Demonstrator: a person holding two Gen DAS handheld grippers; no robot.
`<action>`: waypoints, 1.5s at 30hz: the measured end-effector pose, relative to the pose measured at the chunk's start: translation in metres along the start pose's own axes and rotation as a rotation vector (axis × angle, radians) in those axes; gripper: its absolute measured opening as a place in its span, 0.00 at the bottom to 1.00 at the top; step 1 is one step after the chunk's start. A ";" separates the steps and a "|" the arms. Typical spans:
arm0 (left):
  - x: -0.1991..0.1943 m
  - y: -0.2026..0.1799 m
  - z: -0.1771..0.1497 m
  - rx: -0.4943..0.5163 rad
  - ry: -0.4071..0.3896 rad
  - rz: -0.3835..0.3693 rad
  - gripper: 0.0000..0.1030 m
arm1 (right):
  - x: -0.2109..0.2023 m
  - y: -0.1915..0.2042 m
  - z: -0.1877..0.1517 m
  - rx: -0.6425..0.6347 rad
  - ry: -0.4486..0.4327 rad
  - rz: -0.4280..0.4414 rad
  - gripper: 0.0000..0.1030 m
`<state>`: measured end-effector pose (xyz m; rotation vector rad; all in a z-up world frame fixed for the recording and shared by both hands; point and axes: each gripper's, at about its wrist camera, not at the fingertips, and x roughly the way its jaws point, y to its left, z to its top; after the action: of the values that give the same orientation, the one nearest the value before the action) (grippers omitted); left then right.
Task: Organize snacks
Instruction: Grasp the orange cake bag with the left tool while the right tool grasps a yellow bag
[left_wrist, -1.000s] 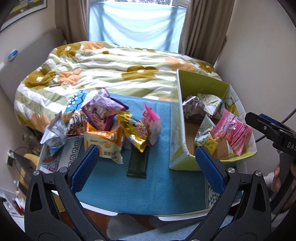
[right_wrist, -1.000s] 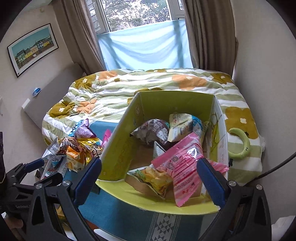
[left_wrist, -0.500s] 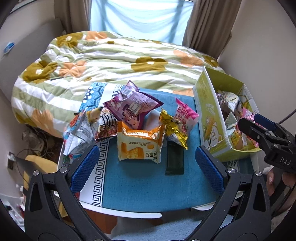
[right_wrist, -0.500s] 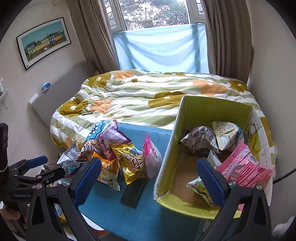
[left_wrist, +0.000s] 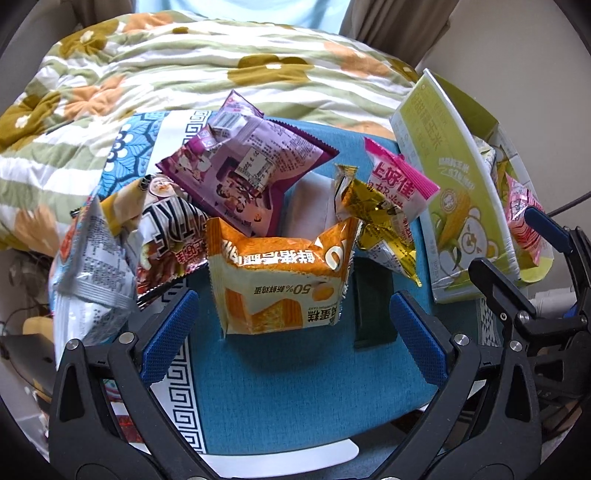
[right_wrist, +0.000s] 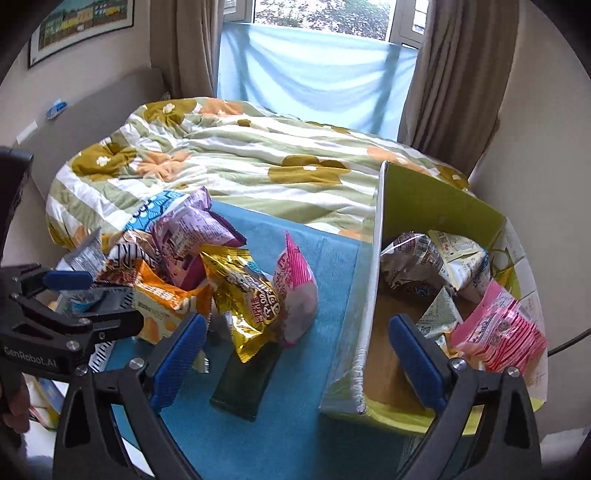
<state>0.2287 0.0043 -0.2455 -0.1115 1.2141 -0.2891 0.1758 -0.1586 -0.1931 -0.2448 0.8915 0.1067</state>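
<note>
Left gripper is wide open, empty, hovering low over the snack pile with the orange egg-cake packet sitting between its blue pads, not touching either. Right gripper is also wide open and empty; it straddles the near wall of the green cardboard box, 1 pad over the blue cloth, the other over the box interior.

Loose snacks on the blue tablecloth, all bunched together:
- orange egg-cake packet, front centre, standing on its bottom edge
- purple packet behind it, leaning on the pile
- gold foil packet just right of the orange one, overlapping the pink-and-white packet
- black-and-white lettered packet and silver packet on the left edge
- dark green flat bar lying flat on the cloth, right of the orange packet, partly under the gold one

Box stands at the right end of the table, just beside the pile but apart from it. Inside, in the right wrist view: pink striped packet at the near right, grey-brown crumpled packet and pale yellow packet at the back, small pale green triangular packet in the middle.

Flowered quilt on the bed behind the table.
</note>
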 end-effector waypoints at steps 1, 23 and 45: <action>0.007 0.001 0.001 -0.007 0.007 -0.004 0.99 | 0.003 0.004 -0.002 -0.035 -0.004 -0.011 0.96; 0.060 0.006 -0.005 -0.005 0.011 0.064 0.96 | 0.069 0.058 -0.028 -0.434 -0.010 -0.011 0.72; 0.035 0.013 -0.018 0.130 0.009 0.047 0.69 | 0.099 0.066 -0.018 -0.431 0.028 0.051 0.59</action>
<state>0.2248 0.0084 -0.2867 0.0311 1.2016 -0.3274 0.2119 -0.1006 -0.2922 -0.6264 0.8963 0.3444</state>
